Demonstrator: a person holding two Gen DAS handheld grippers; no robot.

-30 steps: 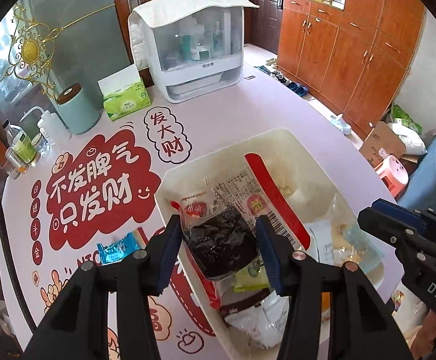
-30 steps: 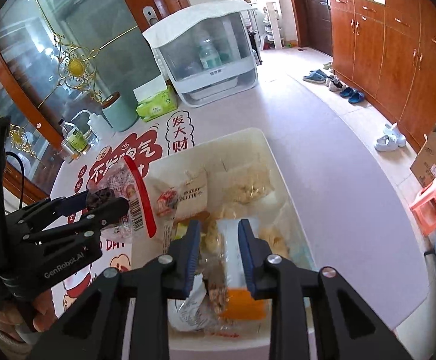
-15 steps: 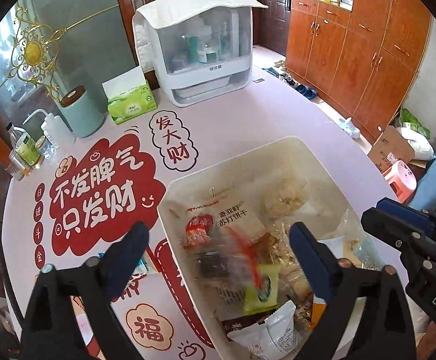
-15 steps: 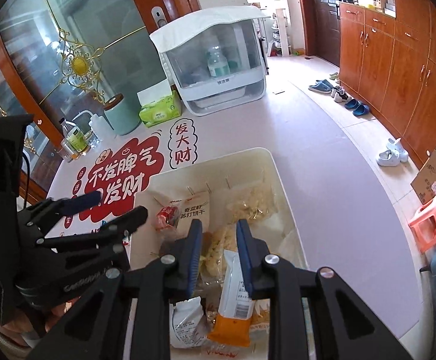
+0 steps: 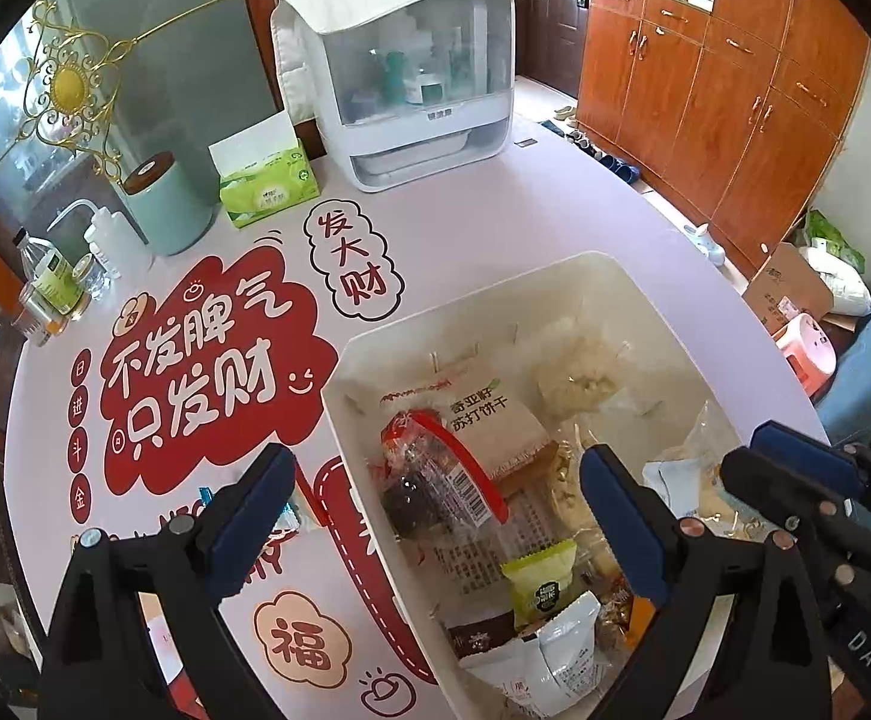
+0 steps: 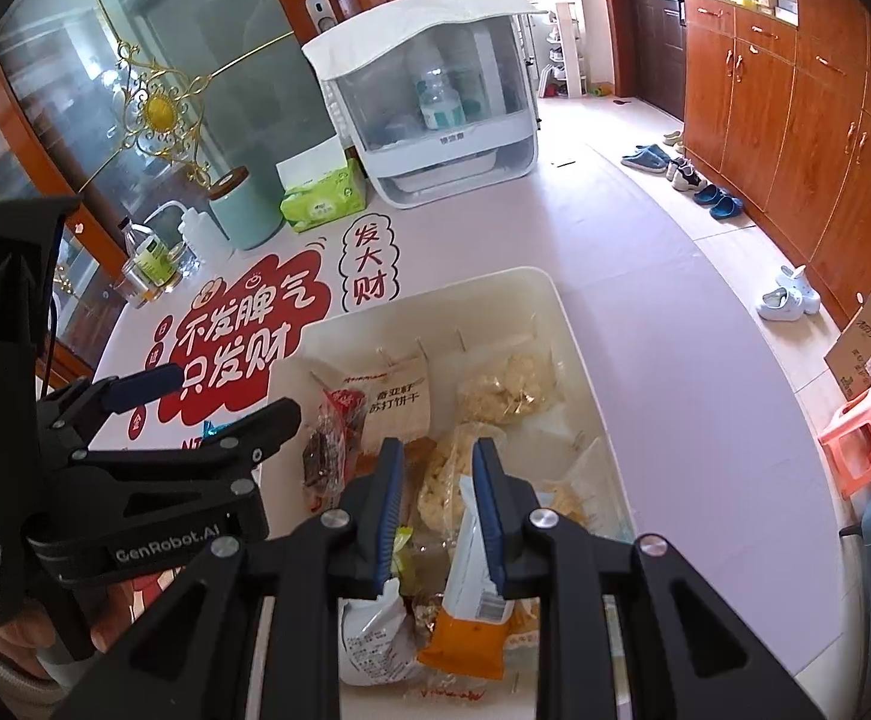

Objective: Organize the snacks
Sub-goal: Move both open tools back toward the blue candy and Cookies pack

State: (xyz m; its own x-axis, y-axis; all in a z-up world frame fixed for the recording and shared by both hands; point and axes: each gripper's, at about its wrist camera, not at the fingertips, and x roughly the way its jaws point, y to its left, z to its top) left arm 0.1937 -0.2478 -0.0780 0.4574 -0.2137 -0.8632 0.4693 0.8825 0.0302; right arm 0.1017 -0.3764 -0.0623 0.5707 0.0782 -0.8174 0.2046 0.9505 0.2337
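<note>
A cream bin (image 5: 339, 414) (image 6: 579, 348) on the table holds several snack packs. A clear packet with a red stripe and dark contents (image 5: 435, 480) (image 6: 324, 456) lies at the bin's left side. My left gripper (image 5: 435, 516) (image 6: 219, 402) is wide open and empty above the bin's left wall. My right gripper (image 6: 435, 492) hovers over the bin's middle with its jaws a narrow gap apart and nothing between them; it also shows in the left wrist view (image 5: 795, 480). A small blue packet (image 5: 288, 510) lies on the table left of the bin.
At the table's back stand a white dish cabinet (image 5: 417, 78), a green tissue box (image 5: 267, 180), a teal canister (image 5: 165, 204) and bottles (image 5: 57, 282). The table's right edge drops to the floor, with a pink stool (image 6: 867, 432) and shoes below.
My left gripper opened wide and let go of the red-striped packet, which dropped into the bin's left side. My right gripper rose slightly and stayed narrow.
</note>
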